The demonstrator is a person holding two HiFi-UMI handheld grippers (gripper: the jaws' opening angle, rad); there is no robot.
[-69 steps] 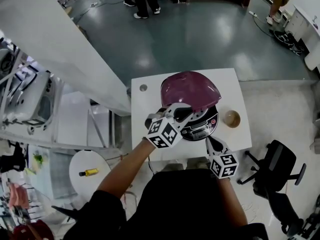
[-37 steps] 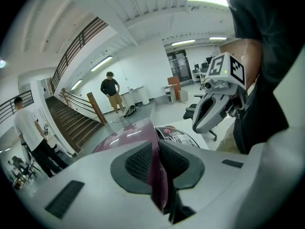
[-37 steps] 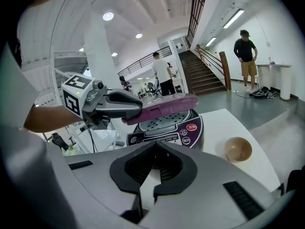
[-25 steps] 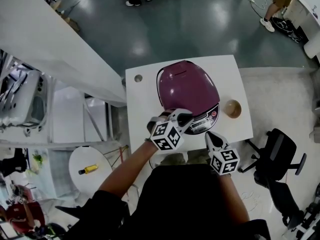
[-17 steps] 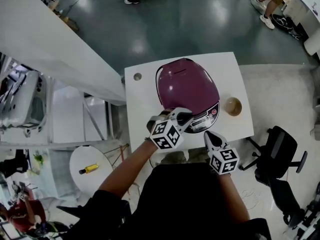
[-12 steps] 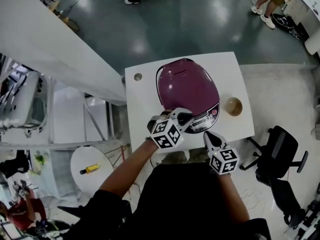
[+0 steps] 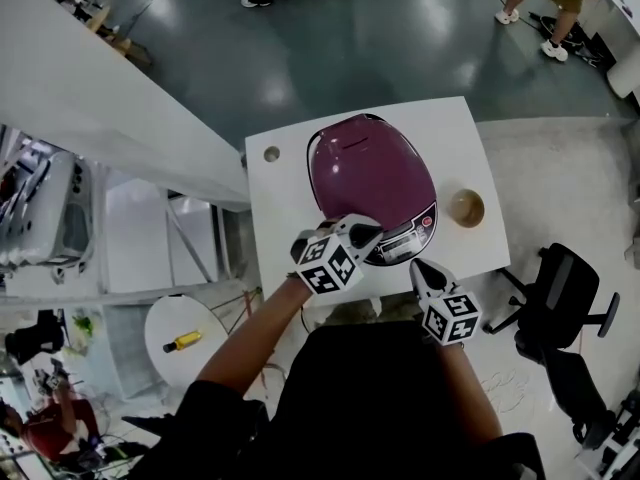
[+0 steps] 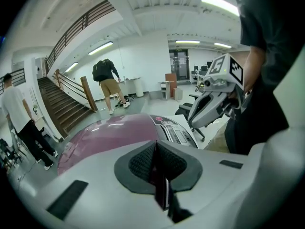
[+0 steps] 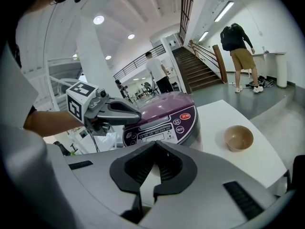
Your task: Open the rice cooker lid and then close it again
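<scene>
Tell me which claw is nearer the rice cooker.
Left. The left claw, jaws just closed with nothing between them, sits over the front edge of the rice cooker. The right claw hangs at the front edge of the table, clear of the cooker.

head: overhead, steeply down | gripper views: low, close | shared: rice cooker (image 7: 372, 183)

bright, even indoor light from ceiling strip lamps (image 8: 219, 4); glare patches on glossy floor (image 7: 380, 48), soft sheen on rice cooker lid (image 7: 365, 168); gripper views fisheye, corners black; head view edges bowed
</scene>
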